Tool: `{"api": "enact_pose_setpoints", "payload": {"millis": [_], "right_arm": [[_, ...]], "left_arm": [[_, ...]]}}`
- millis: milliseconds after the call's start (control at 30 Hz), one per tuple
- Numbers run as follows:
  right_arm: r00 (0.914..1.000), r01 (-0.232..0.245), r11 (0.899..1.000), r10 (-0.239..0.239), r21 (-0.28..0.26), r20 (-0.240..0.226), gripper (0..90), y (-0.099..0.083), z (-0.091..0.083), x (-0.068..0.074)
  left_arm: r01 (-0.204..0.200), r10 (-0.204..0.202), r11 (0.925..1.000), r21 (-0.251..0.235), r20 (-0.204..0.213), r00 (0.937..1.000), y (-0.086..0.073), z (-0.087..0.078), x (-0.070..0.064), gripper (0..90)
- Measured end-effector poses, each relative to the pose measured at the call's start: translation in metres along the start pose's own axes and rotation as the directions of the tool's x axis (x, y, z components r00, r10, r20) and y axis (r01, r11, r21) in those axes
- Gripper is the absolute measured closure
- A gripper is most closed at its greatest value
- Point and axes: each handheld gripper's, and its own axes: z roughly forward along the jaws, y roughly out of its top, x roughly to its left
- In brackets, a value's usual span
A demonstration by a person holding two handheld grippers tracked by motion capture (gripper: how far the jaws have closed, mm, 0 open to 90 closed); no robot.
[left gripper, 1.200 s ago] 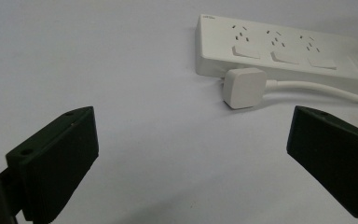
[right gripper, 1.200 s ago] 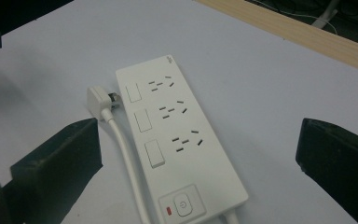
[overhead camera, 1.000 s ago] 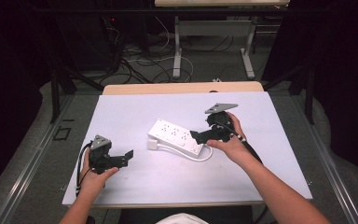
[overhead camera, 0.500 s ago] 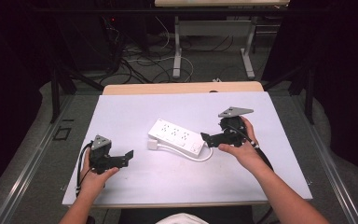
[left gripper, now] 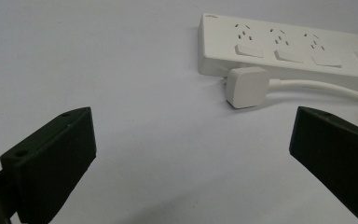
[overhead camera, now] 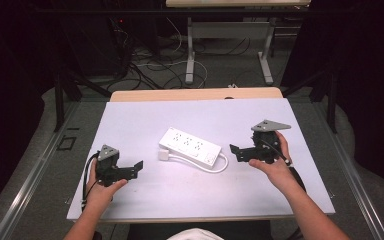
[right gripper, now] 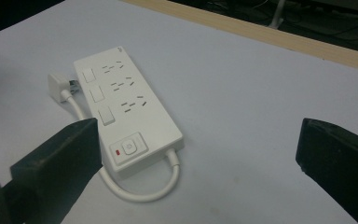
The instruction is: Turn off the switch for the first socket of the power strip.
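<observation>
A white power strip (overhead camera: 190, 146) (left gripper: 279, 46) (right gripper: 126, 107) lies flat in the middle of the white table (overhead camera: 145, 120). Its white cable (overhead camera: 200, 165) (right gripper: 140, 193) loops along the near side to a white plug (overhead camera: 163, 155) (left gripper: 247, 86) (right gripper: 56, 84) resting beside the strip's left end. My left gripper (overhead camera: 136, 167) (left gripper: 191, 154) hovers at the table's near left, open and empty, facing the plug. My right gripper (overhead camera: 236, 152) (right gripper: 200, 158) is held to the right of the strip, open and empty, pointing at its switch end.
A wooden strip (overhead camera: 195, 94) runs along the table's far edge. Beyond it stand metal table legs (overhead camera: 190, 50) with cables on the floor (overhead camera: 155, 65). Bare table surface lies around the power strip on all sides.
My right gripper has drawn back to the right, away from the power strip, and now sits lower and farther from it. The left gripper has stayed in place.
</observation>
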Motion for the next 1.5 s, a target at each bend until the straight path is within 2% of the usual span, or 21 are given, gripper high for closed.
{"api": "enact_pose_setpoints", "payload": {"millis": [200, 367, 433, 533, 733, 967, 1367, 1433, 1500], "right_arm": [[0.9990, -0.033, 0.999, 0.033, -0.017, 0.032, 0.0, -0.012, -0.007, -0.012], [0.9959, -0.061, 0.998, 0.061, -0.015, 0.066, 0.0, -0.023, -0.011, -0.021], [0.9949, -0.070, 0.998, 0.070, -0.012, 0.073, 0.0, -0.028, -0.012, -0.024], [0.9929, -0.070, 0.997, 0.072, -0.019, 0.095, 0.0, -0.034, -0.014, -0.029], [0.9844, -0.110, 0.994, 0.112, -0.022, 0.135, 0.0, -0.047, -0.016, -0.037], [0.9717, -0.121, 0.993, 0.122, -0.014, 0.202, 0.0, -0.063, -0.016, -0.047], [0.9539, -0.172, 0.985, 0.172, -0.018, 0.246, 0.0, -0.083, -0.011, -0.063], [0.9479, -0.186, 0.982, 0.186, -0.024, 0.258, 0.0, -0.086, -0.011, -0.064], [0.9479, -0.184, 0.983, 0.184, -0.025, 0.260, 0.0, -0.089, -0.011, -0.068]], "left_arm": [[-0.002, 0.002, 1.0000, 0.010, 0.003, 1.0000, 0.000, -0.001, 0.000, 0.5], [0.001, -0.001, 1.0000, -0.001, -0.003, 1.0000, 0.000, 0.000, 0.000, 0.5], [-0.001, 0.001, 1.0000, 0.009, 0.002, 1.0000, 0.000, -0.001, 0.000, 0.5], [-0.002, 0.002, 1.0000, 0.010, 0.001, 1.0000, 0.000, -0.001, 0.000, 0.5], [-0.001, 0.001, 1.0000, 0.001, -0.001, 1.0000, 0.000, 0.000, 0.000, 0.5], [0.000, 0.000, 1.0000, 0.009, 0.000, 1.0000, 0.000, -0.001, 0.000, 0.5], [-0.002, 0.002, 1.0000, 0.009, 0.000, 1.0000, 0.000, -0.001, 0.001, 0.5], [-0.003, 0.003, 0.9999, 0.016, 0.004, 1.0000, 0.000, -0.001, 0.001, 0.5], [-0.003, 0.003, 0.9999, 0.016, 0.004, 1.0000, 0.000, -0.001, 0.001, 0.5]]}}
